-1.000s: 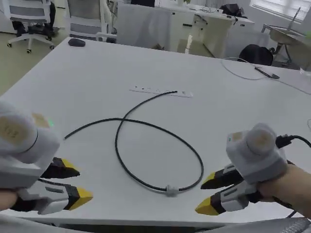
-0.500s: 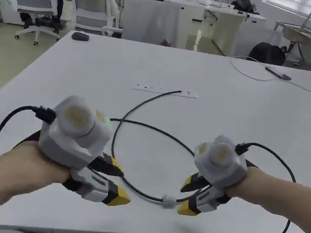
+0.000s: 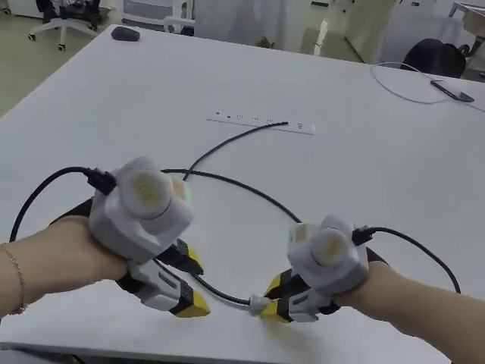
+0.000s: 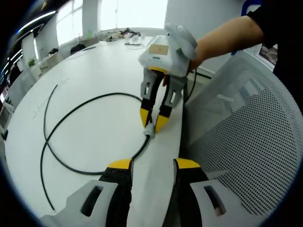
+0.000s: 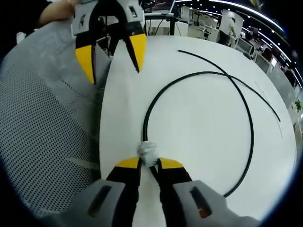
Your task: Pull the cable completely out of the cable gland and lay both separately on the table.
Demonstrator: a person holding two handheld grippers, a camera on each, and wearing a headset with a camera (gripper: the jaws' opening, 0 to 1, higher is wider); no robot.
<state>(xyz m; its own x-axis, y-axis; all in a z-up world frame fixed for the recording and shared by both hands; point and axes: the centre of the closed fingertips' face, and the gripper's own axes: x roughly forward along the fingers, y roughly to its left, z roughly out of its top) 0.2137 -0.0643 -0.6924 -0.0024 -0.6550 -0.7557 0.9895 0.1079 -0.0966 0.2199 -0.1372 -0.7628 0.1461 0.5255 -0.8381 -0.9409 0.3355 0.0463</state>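
Head view: the cable lies in a crossed loop on the white worktop. One end rests at the power strip toward the far edge. A mouse sits near the far left corner.

The cable gland is threaded on the cable close to the near edge of the worktop, on the nearest stretch of the loop. The gland is not yet off the cable.

My right tongs are drawn narrow on the cable gland. The right gripper view shows its pale body pinched between the two yellow tips, with the cable running out of it across the worktop.

My left tongs stand wide with nothing between them. They sit just beside the gland along the near edge, tips pointing toward the right tongs. The cable passes beneath them, and I cannot tell whether they touch it.
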